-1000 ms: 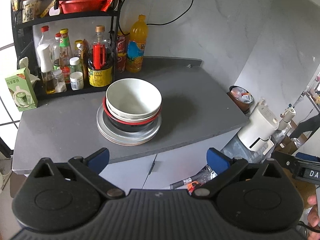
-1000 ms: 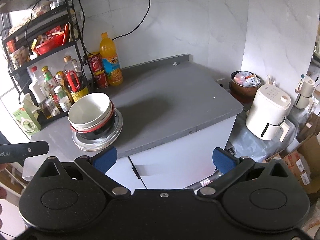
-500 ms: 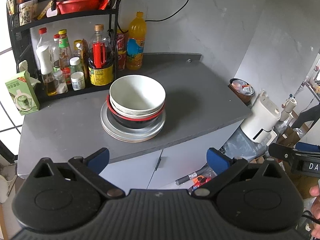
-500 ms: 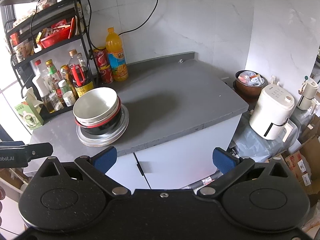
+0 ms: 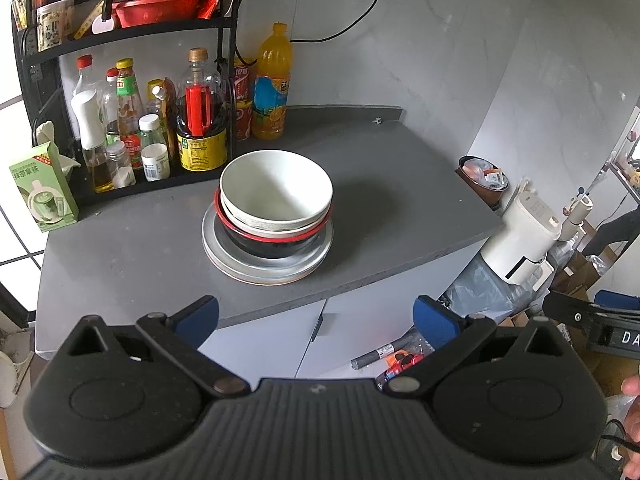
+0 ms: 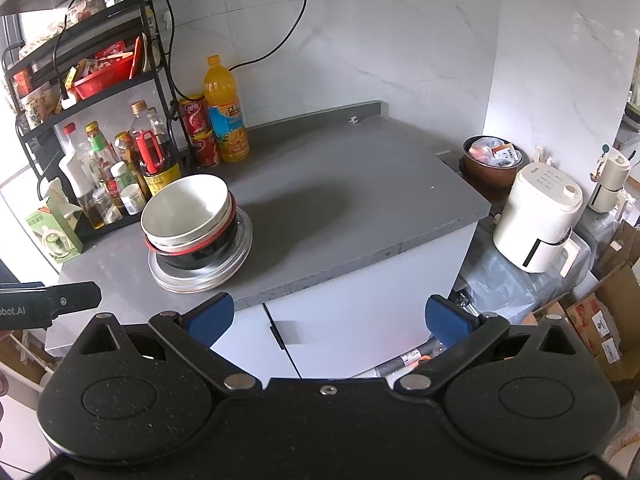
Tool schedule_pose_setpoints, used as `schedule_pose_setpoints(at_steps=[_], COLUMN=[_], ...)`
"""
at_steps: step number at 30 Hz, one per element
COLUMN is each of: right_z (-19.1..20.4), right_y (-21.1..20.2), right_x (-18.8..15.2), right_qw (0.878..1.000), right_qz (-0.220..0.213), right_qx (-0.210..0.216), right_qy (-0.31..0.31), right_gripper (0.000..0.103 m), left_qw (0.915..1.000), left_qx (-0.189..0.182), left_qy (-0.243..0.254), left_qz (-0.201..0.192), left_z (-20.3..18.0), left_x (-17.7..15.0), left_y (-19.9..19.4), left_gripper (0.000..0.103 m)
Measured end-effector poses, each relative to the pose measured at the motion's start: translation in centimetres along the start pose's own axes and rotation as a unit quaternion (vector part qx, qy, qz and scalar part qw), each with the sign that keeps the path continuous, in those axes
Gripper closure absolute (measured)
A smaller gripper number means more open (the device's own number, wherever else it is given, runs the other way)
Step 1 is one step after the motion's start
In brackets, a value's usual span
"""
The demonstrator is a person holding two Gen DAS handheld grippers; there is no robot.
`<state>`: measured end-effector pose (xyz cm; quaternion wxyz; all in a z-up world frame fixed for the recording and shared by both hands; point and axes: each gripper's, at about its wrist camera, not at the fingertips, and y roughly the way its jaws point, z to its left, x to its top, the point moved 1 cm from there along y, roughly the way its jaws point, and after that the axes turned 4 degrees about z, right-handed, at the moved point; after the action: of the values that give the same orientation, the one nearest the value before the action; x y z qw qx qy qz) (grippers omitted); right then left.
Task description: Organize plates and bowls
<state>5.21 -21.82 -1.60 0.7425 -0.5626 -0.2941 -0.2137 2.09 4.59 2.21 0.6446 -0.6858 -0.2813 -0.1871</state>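
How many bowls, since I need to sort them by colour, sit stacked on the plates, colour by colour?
White bowls: 2
Black bowl with a red rim: 1
Total: 3

Readable text is sparse. Right wrist view, left edge: "bot.AI" in white on the black body of the left gripper (image 6: 48, 305). Left wrist view, right edge: "DA", cut by the frame, on the right gripper (image 5: 600, 324). Bottle, can and carton labels too blurred to read.
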Motion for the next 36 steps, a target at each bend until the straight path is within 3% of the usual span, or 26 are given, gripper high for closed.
schedule_pose_setpoints(at_steps=[36], right_z=[-0.5], right_y=[-1.0], right_x=[-0.8], right_qw=[1.000], right_qz=[-0.010], right_qx=[-0.015], right_qy=[0.005], right_gripper=[0.000], left_qw=[0.9998], left_qx=[-0.007], left_qy=[0.007], left_qz=[0.014], left_z=[-1.1], left_x=[-0.3], left_y=[0.7], left_gripper=[0.000])
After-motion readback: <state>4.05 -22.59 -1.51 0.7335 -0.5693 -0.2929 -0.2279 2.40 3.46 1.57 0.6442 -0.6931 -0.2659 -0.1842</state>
